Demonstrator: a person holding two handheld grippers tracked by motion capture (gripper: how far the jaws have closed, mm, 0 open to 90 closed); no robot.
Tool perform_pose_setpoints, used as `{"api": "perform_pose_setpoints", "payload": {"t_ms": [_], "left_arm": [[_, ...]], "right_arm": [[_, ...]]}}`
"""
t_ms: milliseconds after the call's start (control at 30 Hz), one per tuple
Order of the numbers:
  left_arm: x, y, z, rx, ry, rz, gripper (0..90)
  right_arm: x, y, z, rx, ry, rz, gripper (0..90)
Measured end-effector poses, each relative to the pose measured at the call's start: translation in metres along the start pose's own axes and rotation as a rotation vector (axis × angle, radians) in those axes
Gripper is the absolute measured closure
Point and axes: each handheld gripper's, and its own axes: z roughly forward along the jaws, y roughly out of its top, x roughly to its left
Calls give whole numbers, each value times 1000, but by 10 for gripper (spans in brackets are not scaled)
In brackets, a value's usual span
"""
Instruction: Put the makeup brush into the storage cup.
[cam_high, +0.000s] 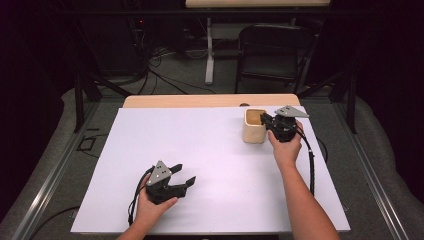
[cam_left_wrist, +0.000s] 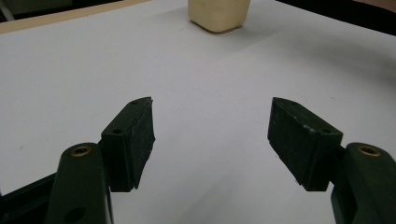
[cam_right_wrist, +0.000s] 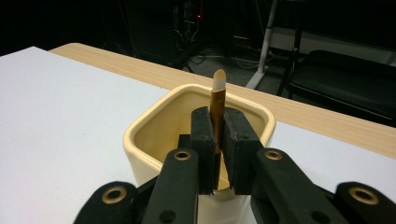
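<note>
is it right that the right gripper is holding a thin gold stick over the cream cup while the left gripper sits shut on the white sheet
Not quite: the left gripper is open, its jaws wide apart with nothing between them, as the left gripper view shows. The rest holds: the right gripper is shut on the thin gold stick over the cream cup.

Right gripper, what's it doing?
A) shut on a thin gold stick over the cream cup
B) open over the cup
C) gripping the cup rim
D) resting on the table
A: the right gripper pinches a thin gold stick upright above the cream cup.
</note>
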Motion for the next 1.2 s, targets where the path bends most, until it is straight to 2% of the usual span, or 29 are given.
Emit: {"api": "perform_pose_setpoints", "payload": {"t_ms": [633,733,867,1200], "left_arm": [[0,0,0,1,-1,2,317],[0,0,0,0,0,2,317],[0,0,0,0,-1,2,317],[0,0,0,-1,0,2,317]], "right_arm": [[0,0,-1,-1,3,-3,808],[1,0,-1,-6,-3,-2,753],[1,1,-1,-10,-23,0,607],[4,4,0,-24,-37,8,369]]}}
